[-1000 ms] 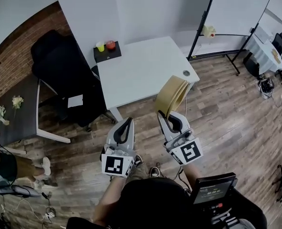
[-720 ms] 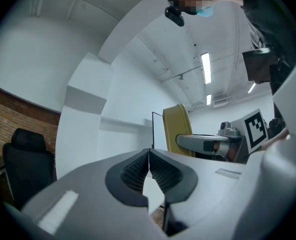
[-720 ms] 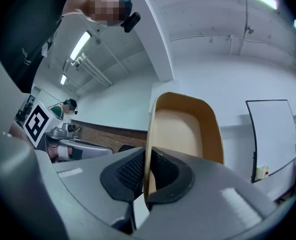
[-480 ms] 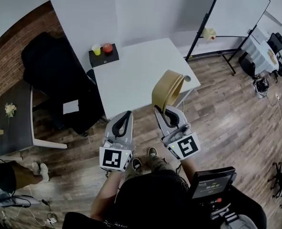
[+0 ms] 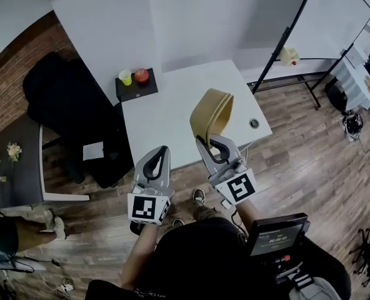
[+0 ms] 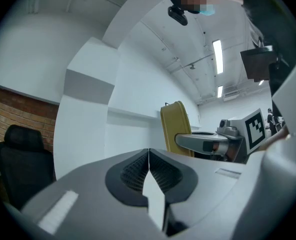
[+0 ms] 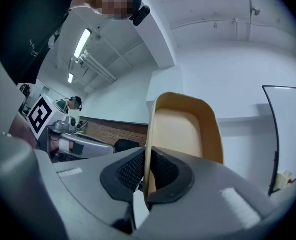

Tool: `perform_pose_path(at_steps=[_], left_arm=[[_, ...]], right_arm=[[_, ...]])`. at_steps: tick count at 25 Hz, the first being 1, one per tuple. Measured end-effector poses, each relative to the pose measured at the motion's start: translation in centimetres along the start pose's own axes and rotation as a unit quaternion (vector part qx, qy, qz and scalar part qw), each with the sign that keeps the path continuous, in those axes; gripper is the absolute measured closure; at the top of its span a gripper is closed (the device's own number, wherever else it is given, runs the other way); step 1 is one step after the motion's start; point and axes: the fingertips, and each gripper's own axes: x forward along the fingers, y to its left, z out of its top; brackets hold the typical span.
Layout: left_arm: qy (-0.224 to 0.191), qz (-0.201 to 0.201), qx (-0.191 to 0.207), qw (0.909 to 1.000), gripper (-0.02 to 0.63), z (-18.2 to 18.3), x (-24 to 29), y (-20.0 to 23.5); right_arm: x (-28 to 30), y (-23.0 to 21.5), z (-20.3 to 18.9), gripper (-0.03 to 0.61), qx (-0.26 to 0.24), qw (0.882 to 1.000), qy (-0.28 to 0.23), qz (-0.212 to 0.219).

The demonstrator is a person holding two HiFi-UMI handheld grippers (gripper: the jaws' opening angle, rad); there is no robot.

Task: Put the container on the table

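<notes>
Right gripper view: right fingers (image 7: 124, 172) pinch container (image 7: 185, 129) rim; left fingers (image 6: 132, 172) together

Right tool (image 7: 147, 176) clamped on tan container (image 7: 185, 129) rim; container upright.

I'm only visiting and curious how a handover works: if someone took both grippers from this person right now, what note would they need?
Left gripper: jaws shut, nothing in them.
Right gripper: jaws shut on the rim of the container, which is held up on edge.
White table: just ahead; the container is in the air over its near side, not set down.
Done: container in hand, at the table.
Left: lower it onto the table, then open the jaws.
</notes>
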Motion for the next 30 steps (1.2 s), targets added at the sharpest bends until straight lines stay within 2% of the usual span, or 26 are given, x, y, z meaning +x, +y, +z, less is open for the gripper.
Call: perform_pose_path(at_steps=[7,13,18,24,30], left_arm=[[0.022,0.026,-0.009,0.9994,0.609,-1.4,5.6,3.0],[0.044,0.023,-0.010,0.9987,0.609,-3.5,8.8,7.4],[0.041,0.007,-0.018,0.9990,0.609,-4.1,11.3,10.8],[0.044,-0.010,-0.015,0.9989,0.609,-4.5,13.7,12.4],[0.054,0.010,-0.019,0.9983,0.609,-6.0,16.9,13.7]], right_arm=[[5.8,-4.6,-2.8,0.551,-0.001,0.999,0.024,0.048],[10.8,-6.4,-5.9,0.551,0.007,0.997,0.064,0.044],[15.4,-6.6,-7.1,0.549,0.002,0.997,0.068,0.042],[18.8,-6.8,-8.2,0.549,-0.027,0.995,0.078,0.062],[21.7,-7.9,-10.8,0.549,-0.061,0.988,0.094,0.108]])
